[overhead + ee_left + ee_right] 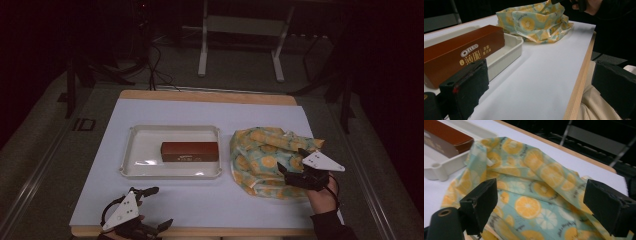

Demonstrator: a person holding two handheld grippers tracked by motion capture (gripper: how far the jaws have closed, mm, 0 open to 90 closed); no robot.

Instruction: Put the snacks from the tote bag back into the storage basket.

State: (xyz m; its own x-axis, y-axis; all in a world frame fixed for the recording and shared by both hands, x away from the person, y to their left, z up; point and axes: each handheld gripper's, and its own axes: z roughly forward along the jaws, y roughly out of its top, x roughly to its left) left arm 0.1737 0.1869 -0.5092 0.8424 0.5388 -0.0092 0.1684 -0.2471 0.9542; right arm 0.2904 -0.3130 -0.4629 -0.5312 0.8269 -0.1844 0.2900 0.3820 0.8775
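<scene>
Right gripper view puts it plainly: my right gripper (541,207) hangs with its jaws spread wide and nothing between them yet, and the patterned cloth (531,195) lies directly under and ahead of it, rumpled, orange slices printed on pale green. The nearest fold sits right between the two black pads, so the way in is straight forward and down. Beyond the cloth, up to the left, comes the corner of the white tray (446,167) with the brown box (446,137) in it.

From the high view, my right gripper (295,172) is poised at the near right edge of the cloth (260,155), which is heaped on the right half of the tabletop (175,205), just beside the tray (172,172) but, as far as I can tell, not touching it. The box (190,151) lies inside the tray, long axis running left to right.

My left gripper (152,210) waits at the near left edge of the tabletop, jaws open and empty, well apart from the cloth. So the right one is clearly nearer, and I judge the pinch on the cloth is its job.
</scene>
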